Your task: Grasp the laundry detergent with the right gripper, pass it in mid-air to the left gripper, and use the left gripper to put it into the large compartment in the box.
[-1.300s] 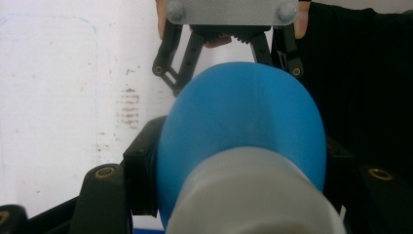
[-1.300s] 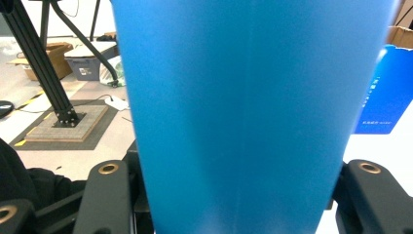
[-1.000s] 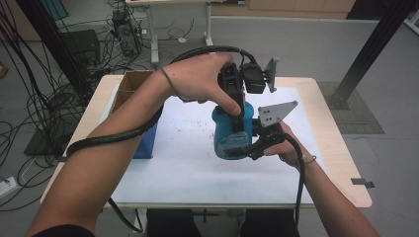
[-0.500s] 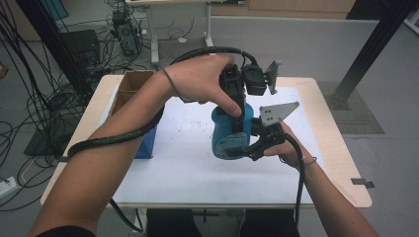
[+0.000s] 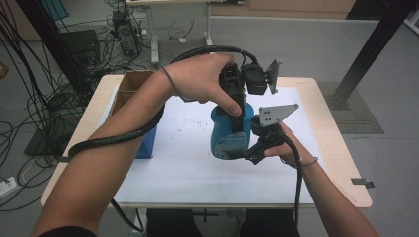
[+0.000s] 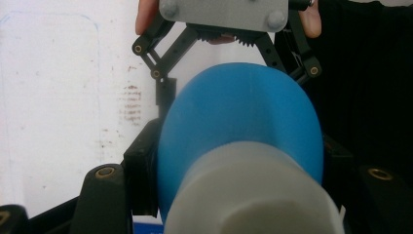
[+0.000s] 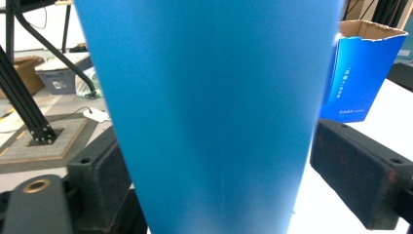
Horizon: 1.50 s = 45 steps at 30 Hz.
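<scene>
Bottle changes hands

Bottle (image 5: 230,133) stands over the white worktop (image 5: 168,168). The left gripper (image 5: 237,111) grasps it near the white cap (image 6: 253,195) from above. The right gripper (image 5: 249,150) has just been opening; the body sits between loose jaws. Handover looks almost done (pulling away is left). The right gripper view catches a blue box (image 7: 363,73) behind.
</scene>
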Each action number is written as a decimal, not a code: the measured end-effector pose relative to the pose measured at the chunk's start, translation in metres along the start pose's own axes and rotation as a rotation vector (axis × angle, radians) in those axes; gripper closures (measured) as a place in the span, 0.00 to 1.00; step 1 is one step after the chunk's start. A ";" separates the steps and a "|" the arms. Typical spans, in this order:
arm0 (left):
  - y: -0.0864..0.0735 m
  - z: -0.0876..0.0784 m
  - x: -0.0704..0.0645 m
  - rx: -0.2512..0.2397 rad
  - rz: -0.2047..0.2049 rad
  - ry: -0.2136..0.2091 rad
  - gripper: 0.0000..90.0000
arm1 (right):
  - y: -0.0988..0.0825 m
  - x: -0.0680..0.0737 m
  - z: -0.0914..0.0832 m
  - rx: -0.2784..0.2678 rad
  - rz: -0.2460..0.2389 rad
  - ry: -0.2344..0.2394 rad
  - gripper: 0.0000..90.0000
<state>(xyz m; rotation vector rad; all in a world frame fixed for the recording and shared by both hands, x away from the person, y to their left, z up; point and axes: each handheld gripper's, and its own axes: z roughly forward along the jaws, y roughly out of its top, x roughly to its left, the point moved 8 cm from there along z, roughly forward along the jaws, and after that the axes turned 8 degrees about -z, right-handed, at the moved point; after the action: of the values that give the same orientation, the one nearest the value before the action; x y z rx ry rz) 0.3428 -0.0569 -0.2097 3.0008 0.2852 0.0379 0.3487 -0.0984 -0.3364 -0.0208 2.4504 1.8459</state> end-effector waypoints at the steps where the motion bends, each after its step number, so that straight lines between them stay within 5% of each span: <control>1: 0.000 0.000 0.000 0.001 0.000 -0.001 0.41 | 0.000 0.000 0.000 0.005 0.004 0.003 0.09; 10: -0.001 -0.002 0.001 0.003 0.000 0.003 0.41 | 0.003 0.003 0.001 -0.010 -0.016 0.041 0.01; 20: -0.002 -0.003 0.004 0.005 -0.008 0.012 0.41 | 0.004 0.004 0.000 0.045 -0.022 0.056 0.02; 34: -0.006 -0.002 0.010 0.012 -0.030 0.012 0.41 | -0.011 0.006 -0.009 0.274 0.031 0.087 0.04; 45: -0.009 -0.002 0.012 0.019 -0.044 0.014 0.41 | -0.044 -0.001 -0.023 0.491 0.117 0.048 0.04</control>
<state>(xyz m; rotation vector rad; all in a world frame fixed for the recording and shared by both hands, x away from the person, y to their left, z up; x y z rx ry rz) 0.3530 -0.0451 -0.2083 3.0129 0.3555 0.0525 0.3512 -0.1329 -0.3721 0.1088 2.9212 1.2388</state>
